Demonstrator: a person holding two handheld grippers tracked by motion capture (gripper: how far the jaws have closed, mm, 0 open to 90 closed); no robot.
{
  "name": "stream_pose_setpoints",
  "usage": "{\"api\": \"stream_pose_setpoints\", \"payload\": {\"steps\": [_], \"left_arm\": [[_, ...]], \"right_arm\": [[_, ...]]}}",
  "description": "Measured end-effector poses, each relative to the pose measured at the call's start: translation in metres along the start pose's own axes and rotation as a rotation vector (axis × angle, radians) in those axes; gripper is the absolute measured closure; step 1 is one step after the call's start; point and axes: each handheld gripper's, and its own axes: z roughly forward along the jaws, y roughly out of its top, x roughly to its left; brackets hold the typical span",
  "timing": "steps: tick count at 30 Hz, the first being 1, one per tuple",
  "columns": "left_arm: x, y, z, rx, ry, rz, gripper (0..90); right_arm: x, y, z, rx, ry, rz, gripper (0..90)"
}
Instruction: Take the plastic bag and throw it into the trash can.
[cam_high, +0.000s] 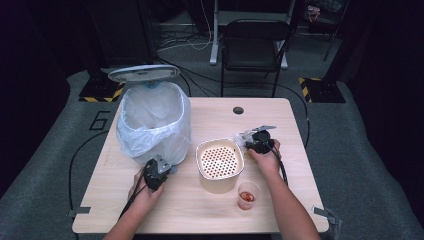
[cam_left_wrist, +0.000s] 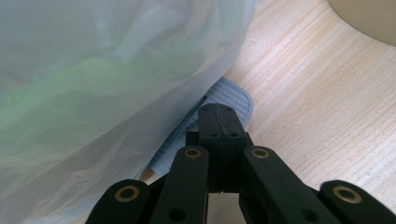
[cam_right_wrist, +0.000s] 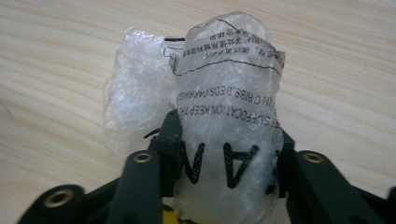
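Two grippers are engaged at the table (cam_high: 280, 210). The right gripper (cam_right_wrist: 224, 154) has its jaws drawn in against a crumpled clear plastic bag (cam_right_wrist: 224, 84), which bulges up between them; the pads appear to press on both flanks, so I judge it gripped for lifting. In the high view that bag (cam_high: 245, 137) lies at about two o'clock from the perforated cream basket (cam_high: 218, 161), just beside it. Printed warning text is partly legible: "SUFFOCAT", "KEEP", "CRIBS, BEDS, CARRIAG". The left gripper (cam_left_wrist: 219, 122) is fully closed, holding nothing, its tips resting on the ribbed grey pedal (cam_left_wrist: 229, 95) at the foot of the lined bin (cam_high: 155, 117), at nine o'clock from the basket. That placement presumably holds the lid (cam_high: 144, 73) raised to receive the bag. One plastic cup (cam_high: 248, 195) stands at five o'clock.
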Motion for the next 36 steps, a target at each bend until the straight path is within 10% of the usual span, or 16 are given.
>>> {"api": "stream_pose_setpoints", "payload": {"steps": [10,16,36], "left_arm": [[-0.002,0.0,0.0,0.0,0.01,0.003,90.0],[-0.003,-0.001,0.0,-0.007,0.013,-0.003,90.0],[-0.004,-0.002,-0.002,0.0,0.005,-0.017,90.0]], "right_arm": [[0.007,0.001,-0.006,-0.048,0.005,-0.077,77.6],[0.002,0.014,-0.036,-0.151,0.024,-0.074,78.0],[-0.001,0.055,-0.141,-0.245,0.073,-0.094,77.5]]}}
